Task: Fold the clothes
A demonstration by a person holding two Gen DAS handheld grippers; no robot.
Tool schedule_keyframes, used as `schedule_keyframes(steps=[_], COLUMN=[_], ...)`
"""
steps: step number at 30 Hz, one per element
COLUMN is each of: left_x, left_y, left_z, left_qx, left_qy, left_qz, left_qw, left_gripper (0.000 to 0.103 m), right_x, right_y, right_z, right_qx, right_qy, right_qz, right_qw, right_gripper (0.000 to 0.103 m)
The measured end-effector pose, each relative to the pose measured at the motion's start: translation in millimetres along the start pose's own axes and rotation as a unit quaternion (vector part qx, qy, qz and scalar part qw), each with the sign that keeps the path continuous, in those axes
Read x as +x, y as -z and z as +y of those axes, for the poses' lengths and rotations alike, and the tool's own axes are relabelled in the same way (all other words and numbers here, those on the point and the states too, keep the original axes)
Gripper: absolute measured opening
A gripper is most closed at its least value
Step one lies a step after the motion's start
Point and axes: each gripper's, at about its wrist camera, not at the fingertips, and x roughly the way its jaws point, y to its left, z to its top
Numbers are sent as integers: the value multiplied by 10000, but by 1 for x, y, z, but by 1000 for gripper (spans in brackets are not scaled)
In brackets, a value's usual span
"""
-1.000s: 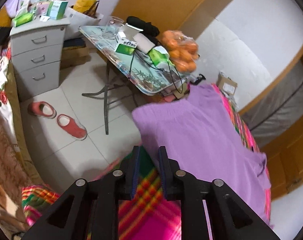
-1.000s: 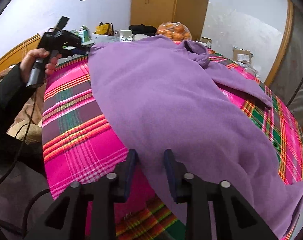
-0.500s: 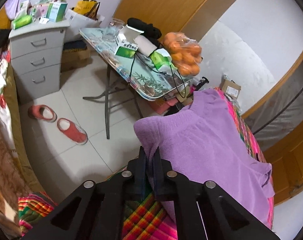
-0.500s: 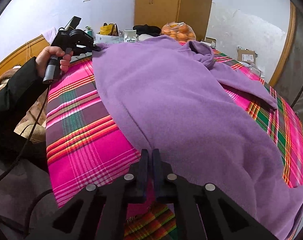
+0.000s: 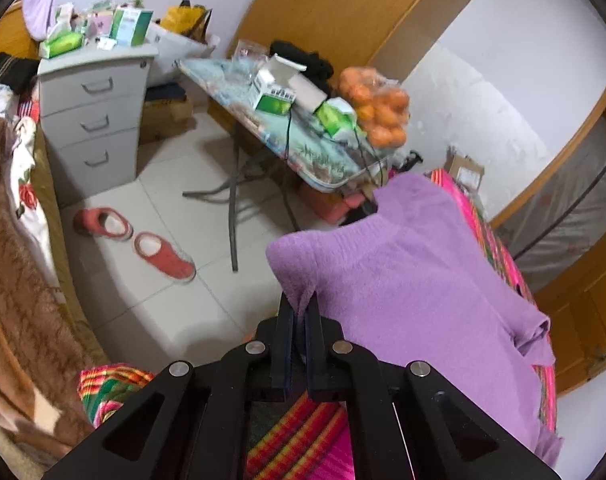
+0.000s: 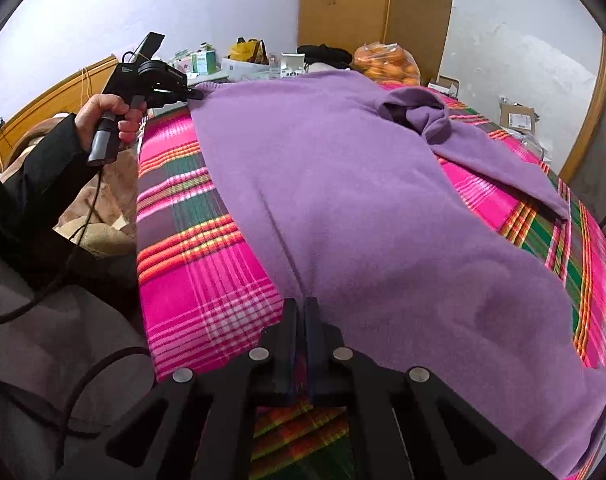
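Observation:
A purple sweater [image 6: 343, 200] lies spread on a bed under a pink, green and orange plaid blanket [image 6: 191, 248]. One sleeve [image 6: 499, 168] trails off to the right. My right gripper [image 6: 302, 304] is shut on the sweater's near left edge. My left gripper [image 5: 299, 304] is shut on a corner of the same sweater [image 5: 403, 280], and the cloth there is lifted and puckered between the pads. In the right wrist view a hand holds the left gripper [image 6: 197, 95] at the sweater's far left corner.
Beside the bed stand a folding table [image 5: 303, 152] with boxes and a bag of oranges [image 5: 377, 112], a grey drawer unit [image 5: 91, 120] and two red slippers [image 5: 135, 240] on the tiled floor. A wooden wardrobe [image 5: 343, 12] stands behind. A brown blanket [image 5: 15, 280] lies at left.
Both grippers went from open to shut, each pinching an edge of the purple sweater. The left one has pulled its corner up and towards the camera.

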Motion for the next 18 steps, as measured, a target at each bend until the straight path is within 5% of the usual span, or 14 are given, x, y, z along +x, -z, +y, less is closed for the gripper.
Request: schedule_keyframes(steps=[13, 18], left_x=[-30, -44], left_y=[0, 2], left_z=[7, -18], left_qx=[-76, 136], left_qy=[13, 216], left_qz=[-91, -283], left_qw=[9999, 9993], left_gripper=[7, 4], right_x=[-23, -39], right_y=[12, 14], right_z=[-10, -42], right_qx=[267, 1064], right_qy=[-168, 281], right_qz=[-215, -664], right_qw=[9993, 9917], right_gripper=[9, 9])
